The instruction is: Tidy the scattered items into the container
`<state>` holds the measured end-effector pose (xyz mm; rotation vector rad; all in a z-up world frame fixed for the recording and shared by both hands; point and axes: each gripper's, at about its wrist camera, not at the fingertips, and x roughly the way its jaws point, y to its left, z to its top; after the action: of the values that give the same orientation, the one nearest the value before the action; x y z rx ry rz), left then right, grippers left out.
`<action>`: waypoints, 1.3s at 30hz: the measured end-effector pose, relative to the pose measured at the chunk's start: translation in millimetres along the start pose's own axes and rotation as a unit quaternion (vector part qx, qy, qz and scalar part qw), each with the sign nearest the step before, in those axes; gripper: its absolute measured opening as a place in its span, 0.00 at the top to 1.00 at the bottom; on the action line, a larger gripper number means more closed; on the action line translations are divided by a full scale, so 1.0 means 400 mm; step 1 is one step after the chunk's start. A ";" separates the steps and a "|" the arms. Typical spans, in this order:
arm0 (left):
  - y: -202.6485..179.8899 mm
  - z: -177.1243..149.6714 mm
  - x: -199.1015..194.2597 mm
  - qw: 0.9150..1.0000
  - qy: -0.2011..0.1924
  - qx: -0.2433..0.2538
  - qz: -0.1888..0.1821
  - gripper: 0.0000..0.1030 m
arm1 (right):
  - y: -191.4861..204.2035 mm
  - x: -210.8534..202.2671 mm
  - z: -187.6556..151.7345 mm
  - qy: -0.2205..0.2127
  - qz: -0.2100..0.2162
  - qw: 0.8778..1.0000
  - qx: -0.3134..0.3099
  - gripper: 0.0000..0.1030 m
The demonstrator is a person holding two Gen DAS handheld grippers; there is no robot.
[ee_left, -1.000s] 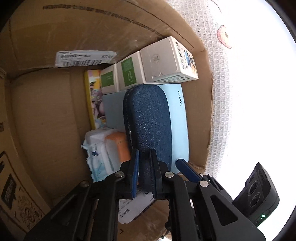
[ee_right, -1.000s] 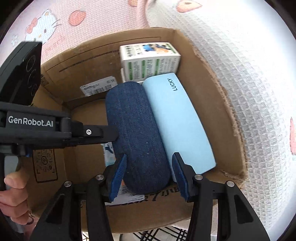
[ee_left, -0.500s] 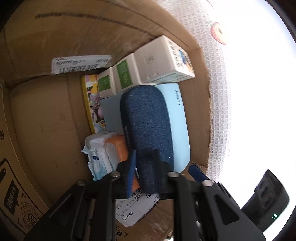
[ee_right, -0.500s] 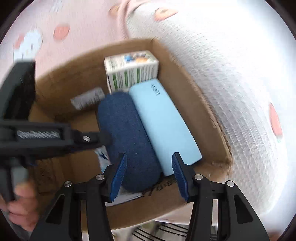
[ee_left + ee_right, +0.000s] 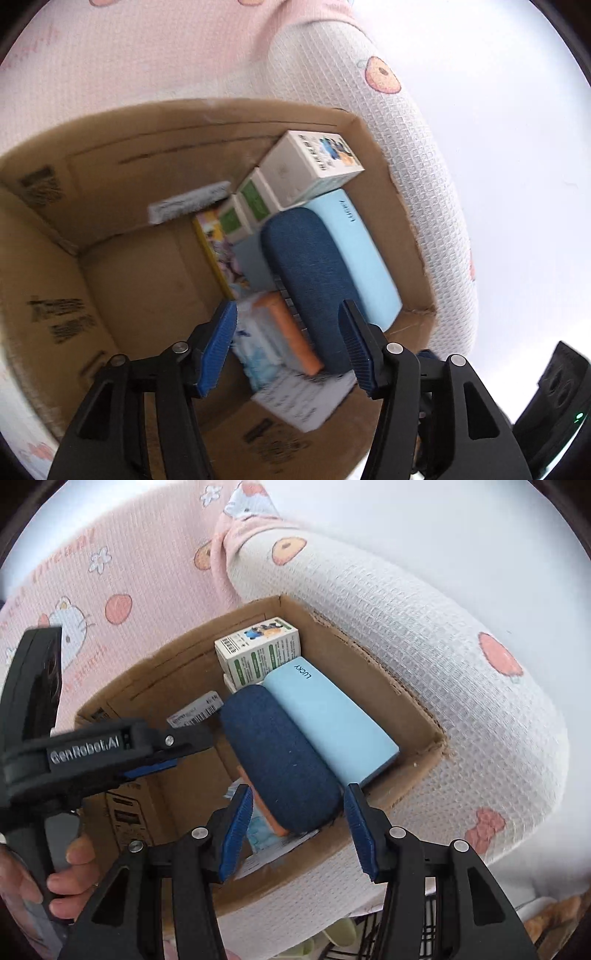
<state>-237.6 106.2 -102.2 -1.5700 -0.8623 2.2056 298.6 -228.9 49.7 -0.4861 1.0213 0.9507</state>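
One cardboard box (image 5: 110,206), centre of both views, sits on a pink-and-white waffle blanket (image 5: 424,635) with cartoon prints. Inside, on the right side of the box: one light blue case (image 5: 364,254) marked LUCKY along the right wall, and one dark blue denim case (image 5: 314,273) touching its left side, both lying flat and lengthwise. At the far end of the cases: one larger white carton (image 5: 314,166) with green print, stacked above two small white boxes with green labels (image 5: 243,205). One yellow-edged illustrated booklet (image 5: 219,254) stands on edge left of the cases. One tissue packet (image 5: 258,339) with an orange block (image 5: 291,332) on it lies at the near end, partly under the denim case; one white printed sheet (image 5: 303,398) lies below them. One white barcode label (image 5: 188,201) on the far inner wall. Left gripper (image 5: 288,349) hangs over the box's near end, fingers spread wide, gripping nothing, touching nothing. Right gripper (image 5: 299,829) at lower centre of its view, fingers equally wide apart, empty, framing the denim case's near end with no contact visible. In the right wrist view the left gripper is seen at left, held by a hand (image 5: 44,871).
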 end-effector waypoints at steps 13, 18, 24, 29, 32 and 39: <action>0.007 -0.067 -0.038 0.992 -0.070 0.109 0.010 0.36 | 0.119 -0.045 -0.071 -0.002 -0.027 0.999 -0.042 0.49; 0.014 -0.116 -0.107 0.972 -0.130 0.188 0.059 0.36 | 0.159 -0.095 -0.088 -0.022 -0.033 0.997 -0.065 0.41; 0.011 -0.172 -0.158 0.951 -0.158 0.247 0.093 0.35 | 0.204 -0.150 -0.099 -0.039 -0.051 0.994 -0.087 0.39; 0.008 -0.201 -0.183 0.945 -0.157 0.269 0.099 0.35 | 0.267 -0.175 -0.121 -0.029 -0.070 0.989 -0.126 0.37; 0.005 -0.213 -0.202 0.941 -0.154 0.285 0.102 0.35 | 0.304 -0.188 -0.138 -0.031 -0.086 0.985 -0.149 0.31; 0.014 -0.265 -0.251 0.912 -0.192 0.331 0.151 0.35 | 0.358 -0.193 -0.155 -0.032 -0.131 0.975 -0.179 0.30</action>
<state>-102.5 77.4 -54.2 -0.9994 0.0979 2.6711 131.8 -232.4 99.6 -0.8635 0.7060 0.9081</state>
